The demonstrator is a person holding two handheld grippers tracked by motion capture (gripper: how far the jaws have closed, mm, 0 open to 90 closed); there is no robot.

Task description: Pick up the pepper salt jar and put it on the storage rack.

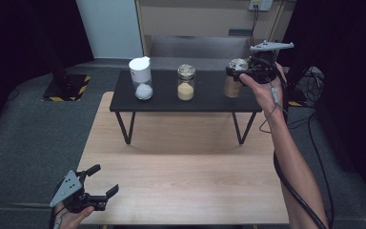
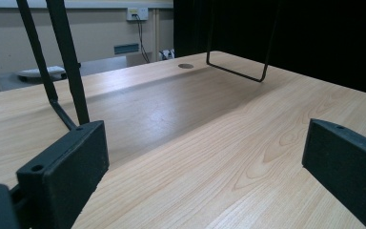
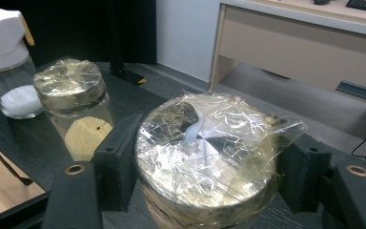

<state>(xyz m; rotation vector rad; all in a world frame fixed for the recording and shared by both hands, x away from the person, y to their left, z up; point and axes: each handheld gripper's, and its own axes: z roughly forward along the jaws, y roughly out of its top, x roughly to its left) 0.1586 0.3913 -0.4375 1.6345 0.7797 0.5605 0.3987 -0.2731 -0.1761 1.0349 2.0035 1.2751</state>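
Three jars are lined up on a black low shelf [image 1: 167, 101] that stands on the wooden table [image 1: 186, 176]. At the shelf's right end my right gripper [image 1: 238, 71] is shut on a film-wrapped jar [image 1: 232, 89] of brownish contents. Its pads [image 3: 119, 162] press both sides of the jar's crinkled top [image 3: 209, 143]. I cannot tell whether the jar rests on the shelf. A film-topped jar of yellow powder [image 1: 186, 85] [image 3: 76, 114] is in the middle. A white-lidded jar of white powder [image 1: 142, 78] [image 3: 9, 71] is at the left. My left gripper [image 1: 105, 179] [image 2: 205, 157] is open over the table's near left corner, with nothing between its jaws.
The shelf's thin black legs [image 1: 126, 128] [image 2: 71, 71] stand on the table's far half. Behind the table are a beige desk [image 1: 205, 19] and a wall socket [image 1: 259, 5]. Cables [image 1: 310, 81] lie on the dark floor at the right, and a yellow-striped stand base [image 1: 69, 86] at the left.
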